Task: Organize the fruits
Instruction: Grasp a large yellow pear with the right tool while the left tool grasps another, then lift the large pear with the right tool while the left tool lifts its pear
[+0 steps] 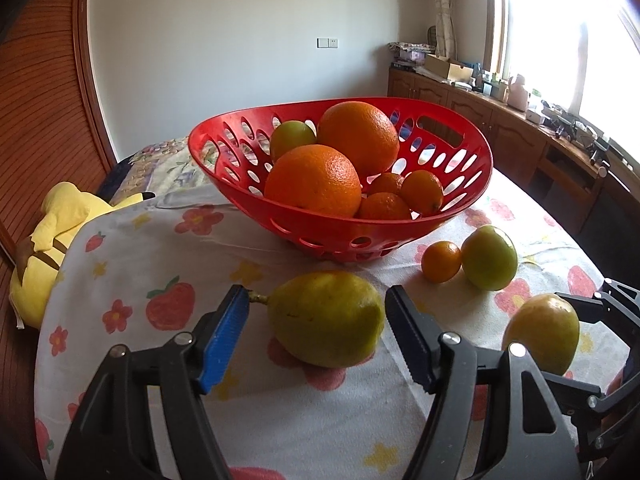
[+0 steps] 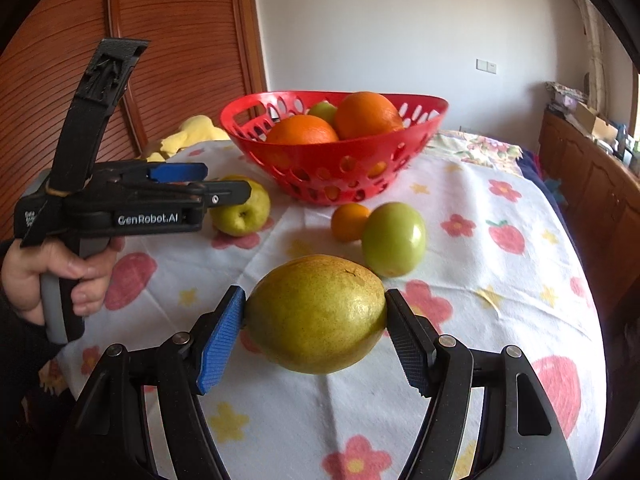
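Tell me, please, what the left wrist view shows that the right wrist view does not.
Only left wrist: three small oranges in full inside the basket, a bright window, the left pear with its stem. Only right wrist: a hand holding the left gripper, and the right gripper with its pads pressing on the right pear. Both: the basket, two big oranges, both pears, a small orange beside a green fruit on the cloth.
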{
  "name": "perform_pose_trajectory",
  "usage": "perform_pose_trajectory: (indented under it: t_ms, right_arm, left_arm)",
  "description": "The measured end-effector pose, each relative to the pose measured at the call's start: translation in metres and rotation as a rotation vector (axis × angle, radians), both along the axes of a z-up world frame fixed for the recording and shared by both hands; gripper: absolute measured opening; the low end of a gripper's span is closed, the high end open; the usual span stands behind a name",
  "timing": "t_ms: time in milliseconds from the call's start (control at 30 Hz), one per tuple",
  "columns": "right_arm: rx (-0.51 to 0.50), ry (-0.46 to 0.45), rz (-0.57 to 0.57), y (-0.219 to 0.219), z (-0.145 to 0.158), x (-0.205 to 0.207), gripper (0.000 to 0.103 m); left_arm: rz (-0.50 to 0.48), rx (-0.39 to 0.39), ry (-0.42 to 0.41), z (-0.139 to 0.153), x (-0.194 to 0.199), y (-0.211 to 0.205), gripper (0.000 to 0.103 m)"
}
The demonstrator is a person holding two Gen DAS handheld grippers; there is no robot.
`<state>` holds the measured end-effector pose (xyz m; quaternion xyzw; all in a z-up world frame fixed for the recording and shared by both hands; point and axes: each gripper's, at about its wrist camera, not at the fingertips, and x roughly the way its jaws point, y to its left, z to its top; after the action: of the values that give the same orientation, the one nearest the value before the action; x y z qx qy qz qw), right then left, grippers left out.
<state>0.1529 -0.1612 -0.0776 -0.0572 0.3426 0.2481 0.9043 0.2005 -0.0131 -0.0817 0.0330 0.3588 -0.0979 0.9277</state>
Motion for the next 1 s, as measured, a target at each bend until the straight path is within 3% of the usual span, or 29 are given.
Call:
perform_pose_trajectory:
  t_ms: [533,1000]
  right_arm:
    - [0.017,0.018,-0.017,-0.009,-0.007,0.001,0.073]
    - [0.018,0.015,-0.020,-0.010,-0.007,0.000,0.073]
  left_arm:
    - [-0.023,0.039,0.069,-0.015,0.014,-0.009,0.071]
    - [-0.030,0.043,0.068,-0.017,0.016,-0.008,0.070]
